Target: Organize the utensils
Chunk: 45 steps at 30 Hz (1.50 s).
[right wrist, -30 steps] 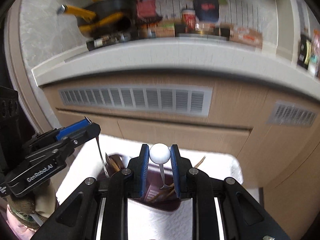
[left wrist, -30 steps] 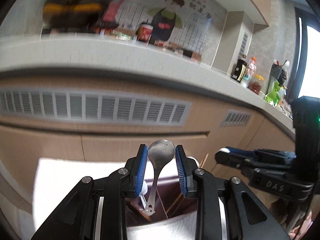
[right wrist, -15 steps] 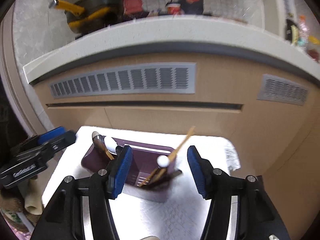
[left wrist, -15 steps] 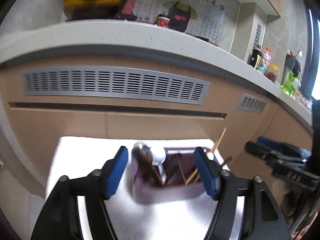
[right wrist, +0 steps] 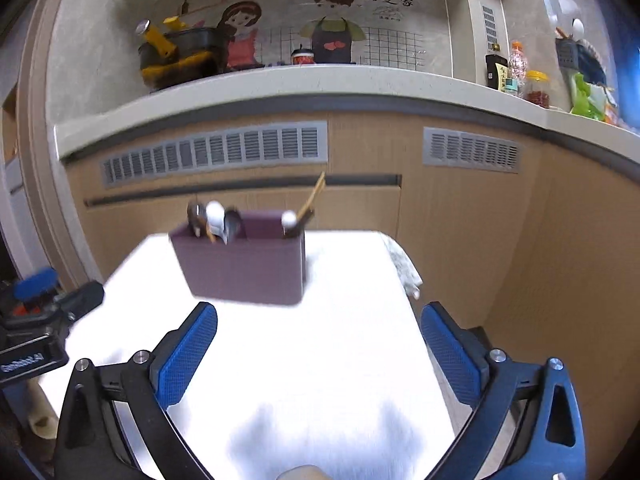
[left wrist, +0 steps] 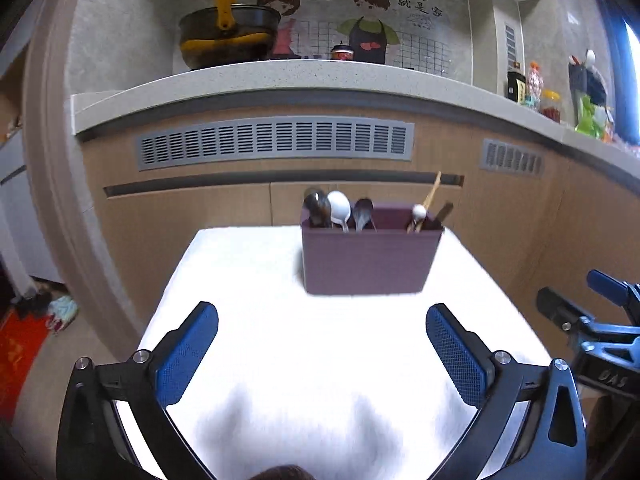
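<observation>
A dark purple utensil holder [left wrist: 370,258] stands upright on a white cloth-covered table [left wrist: 320,360]. In its left part stand a white spoon [left wrist: 340,208] and dark metal spoons [left wrist: 363,213]; in its right part a white-tipped utensil [left wrist: 418,212] and wooden chopsticks [left wrist: 432,194]. My left gripper [left wrist: 322,350] is open and empty, well back from the holder. My right gripper [right wrist: 318,350] is open and empty; the holder [right wrist: 244,266] is ahead and left of it. Each gripper shows at the other view's edge.
Wooden cabinets with grey vents [left wrist: 276,142] rise behind the table under a pale counter [left wrist: 280,76] with a pot [left wrist: 228,36] and bottles [left wrist: 532,88]. The table's right edge [right wrist: 404,268] drops to the floor. A red mat [left wrist: 16,356] lies at left.
Both grippers let go of their spoons into the holder, opened wide and pulled back from it. The holder now stands farther ahead in both views.
</observation>
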### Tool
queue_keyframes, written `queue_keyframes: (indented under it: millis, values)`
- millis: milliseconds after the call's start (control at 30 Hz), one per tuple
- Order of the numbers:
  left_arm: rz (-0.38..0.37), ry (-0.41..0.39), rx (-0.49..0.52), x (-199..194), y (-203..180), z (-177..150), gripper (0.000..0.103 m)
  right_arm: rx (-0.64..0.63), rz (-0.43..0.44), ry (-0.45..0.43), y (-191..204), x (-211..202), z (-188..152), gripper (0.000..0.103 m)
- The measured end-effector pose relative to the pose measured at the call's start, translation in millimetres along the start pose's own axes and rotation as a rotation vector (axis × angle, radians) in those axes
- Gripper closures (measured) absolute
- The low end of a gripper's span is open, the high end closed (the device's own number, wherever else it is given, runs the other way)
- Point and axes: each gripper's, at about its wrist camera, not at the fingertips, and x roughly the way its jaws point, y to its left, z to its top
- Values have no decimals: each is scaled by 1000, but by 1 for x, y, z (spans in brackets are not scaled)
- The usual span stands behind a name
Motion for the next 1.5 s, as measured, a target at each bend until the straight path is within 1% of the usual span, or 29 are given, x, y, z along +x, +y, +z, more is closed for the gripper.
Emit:
queue_keyframes:
  millis: [67, 133, 267, 367, 700, 1500]
  values:
    - [16, 10, 10, -8, -4, -13, 0, 8, -12, -1, 0, -4, -10, 1]
    - [35, 14, 18, -11, -8, -19, 0, 7, -20, 6, -1, -7, -19, 1]
    - [25, 52, -2, -12, -3, -26, 0, -13, -39, 8, -2, -12, -29, 1]
    - [33, 59, -8, -11, -1, -27, 0, -3, -37, 10, -3, -16, -32, 1]
    - [26, 79, 0, -7, -1, -29, 0, -10, -36, 5, -2, -19, -33, 1]
    - [21, 83, 12, -7, -2, -31, 0, -29, -39, -11, -3, -21, -31, 1]
